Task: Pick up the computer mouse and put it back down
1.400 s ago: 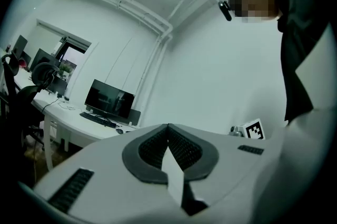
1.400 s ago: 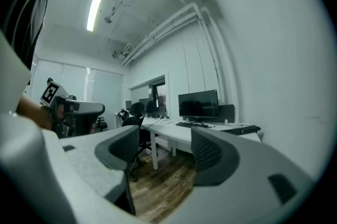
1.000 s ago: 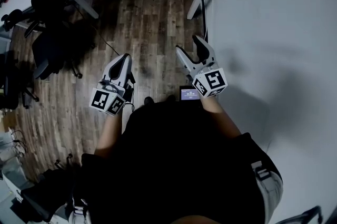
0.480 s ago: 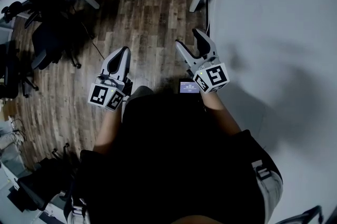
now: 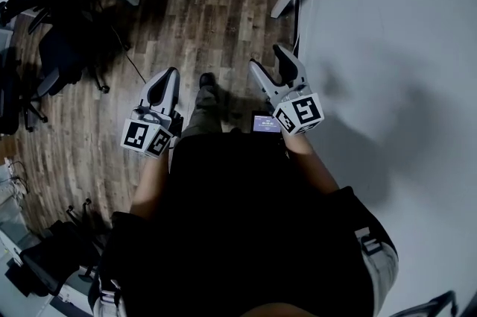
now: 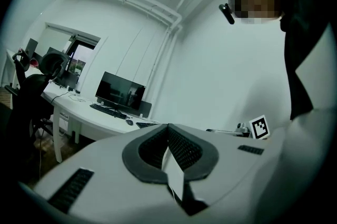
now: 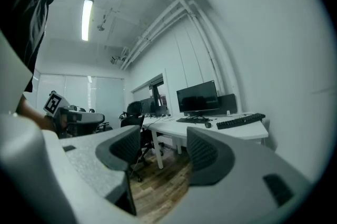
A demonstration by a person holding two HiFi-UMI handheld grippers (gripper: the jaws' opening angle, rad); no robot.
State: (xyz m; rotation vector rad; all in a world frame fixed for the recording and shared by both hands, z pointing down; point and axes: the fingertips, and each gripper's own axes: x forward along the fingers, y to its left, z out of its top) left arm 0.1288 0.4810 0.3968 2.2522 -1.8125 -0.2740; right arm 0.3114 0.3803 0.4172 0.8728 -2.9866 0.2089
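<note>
Office: wood floor [image 5: 201, 17], white desk [image 7: 247, 134] by the wall. Right gripper [image 7: 164, 152]: jaws wide apart, empty. Left gripper [image 6: 168, 144]: pads pressed together, empty. Both are held level, facing the desk, well short of it. Computer mouse [image 7: 208, 124] on the desk beside the keyboard [image 7: 239, 120]. Likely light, rigid, slick; pinch its 2 flanks.

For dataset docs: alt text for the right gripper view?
Right tool, grey padded jaws apart and empty, points over brown wood-plank floor toward a white desk bearing a black monitor, black keyboard and small dark computer mouse.
</note>
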